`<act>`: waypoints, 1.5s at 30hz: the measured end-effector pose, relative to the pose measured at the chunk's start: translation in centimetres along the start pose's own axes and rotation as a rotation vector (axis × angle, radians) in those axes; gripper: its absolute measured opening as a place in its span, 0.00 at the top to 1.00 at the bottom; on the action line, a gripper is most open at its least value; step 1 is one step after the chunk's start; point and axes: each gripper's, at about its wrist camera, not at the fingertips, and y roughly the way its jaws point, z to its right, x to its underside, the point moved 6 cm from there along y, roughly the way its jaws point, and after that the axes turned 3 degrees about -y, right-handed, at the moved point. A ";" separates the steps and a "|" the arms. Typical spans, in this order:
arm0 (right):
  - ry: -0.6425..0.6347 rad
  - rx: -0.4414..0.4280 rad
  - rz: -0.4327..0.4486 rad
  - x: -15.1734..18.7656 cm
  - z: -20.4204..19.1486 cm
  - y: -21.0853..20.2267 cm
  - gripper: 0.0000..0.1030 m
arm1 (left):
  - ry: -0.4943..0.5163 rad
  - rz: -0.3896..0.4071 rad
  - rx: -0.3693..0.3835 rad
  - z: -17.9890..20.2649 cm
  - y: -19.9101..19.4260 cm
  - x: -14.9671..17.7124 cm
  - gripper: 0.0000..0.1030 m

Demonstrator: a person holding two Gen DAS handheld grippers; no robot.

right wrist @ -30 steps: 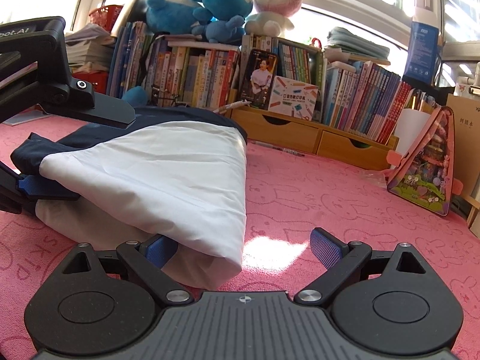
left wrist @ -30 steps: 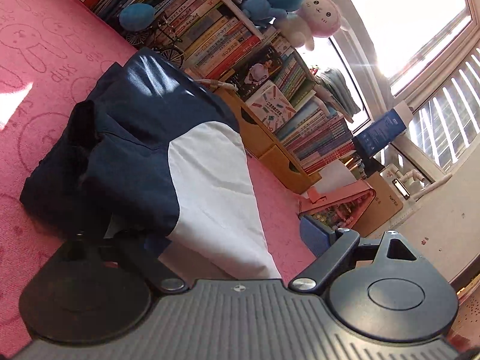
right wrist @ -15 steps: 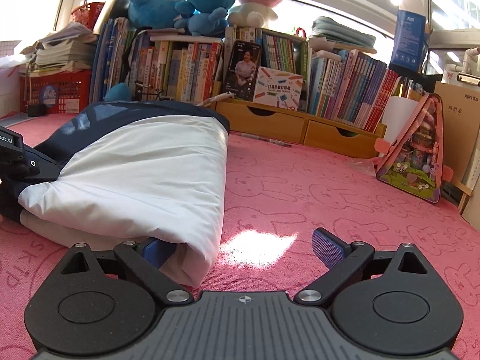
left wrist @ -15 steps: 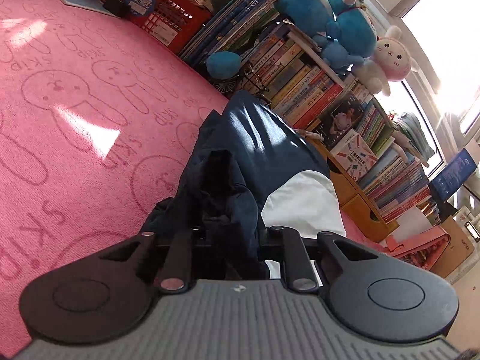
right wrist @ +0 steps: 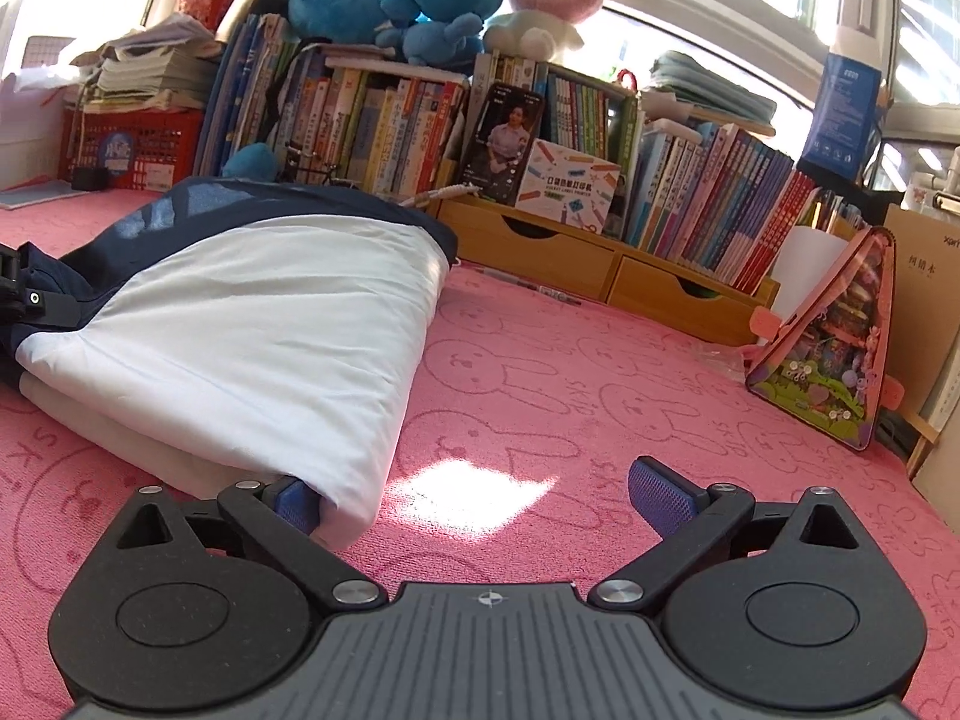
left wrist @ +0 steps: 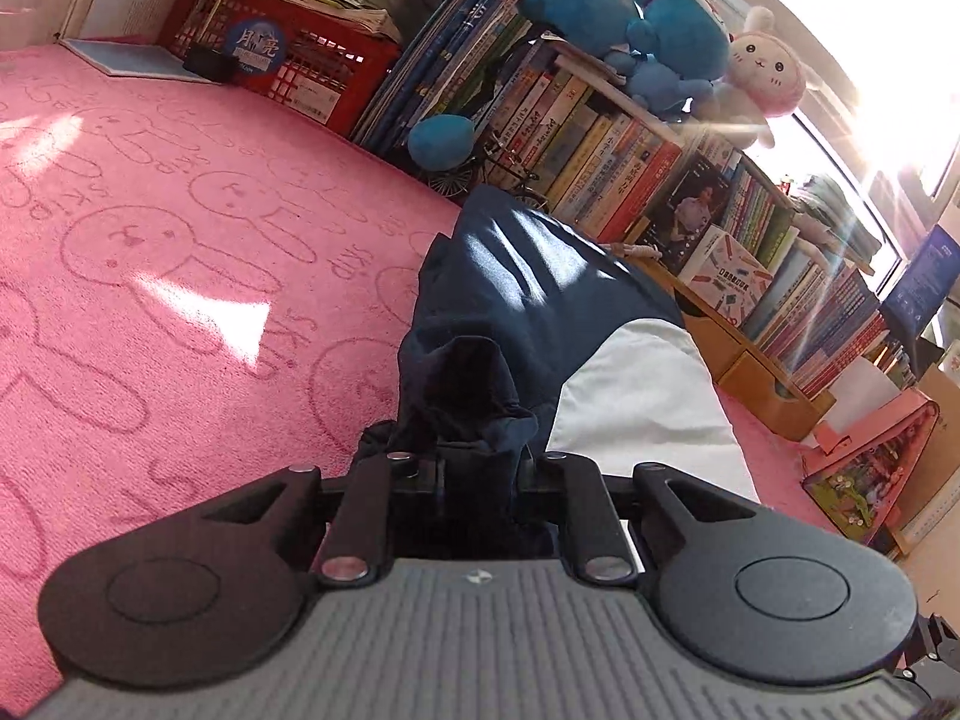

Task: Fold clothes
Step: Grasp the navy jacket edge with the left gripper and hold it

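Left gripper (left wrist: 477, 474) fingers clench the garment's (left wrist: 540, 306) navy edge; right gripper (right wrist: 474, 495) fingers spread, white fold edge beside its left finger, bare pink carpet (right wrist: 540, 396) ahead.

Pink carpet (right wrist: 540, 372) with rabbit outlines, filling the lower frame. Folded navy-and-white garment (right wrist: 258, 324) lying at left; books (right wrist: 720, 198), wooden drawers (right wrist: 600, 258), red crate (right wrist: 132, 150) along the top edge; pink bag (right wrist: 840, 348) at right.

The left gripper (left wrist: 477, 474), wide apart a second ago, now has its jaws closed on a bunched navy fold of the garment (left wrist: 540, 312). The right gripper (right wrist: 474, 501) has just been opening its jaws a little further, the garment's white edge beside its left finger.
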 end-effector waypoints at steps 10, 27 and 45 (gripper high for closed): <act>-0.329 0.129 0.172 -0.4 -1.4 -3.2 0.02 | 0.094 -0.045 0.027 0.1 -0.3 0.3 0.80; -0.279 0.037 0.128 1.8 -0.3 -2.6 0.01 | 0.267 -0.086 0.085 0.2 -0.6 0.9 0.80; -0.280 0.119 0.164 0.6 -3.6 -3.1 0.05 | 0.282 -0.060 0.042 0.3 -0.5 1.0 0.81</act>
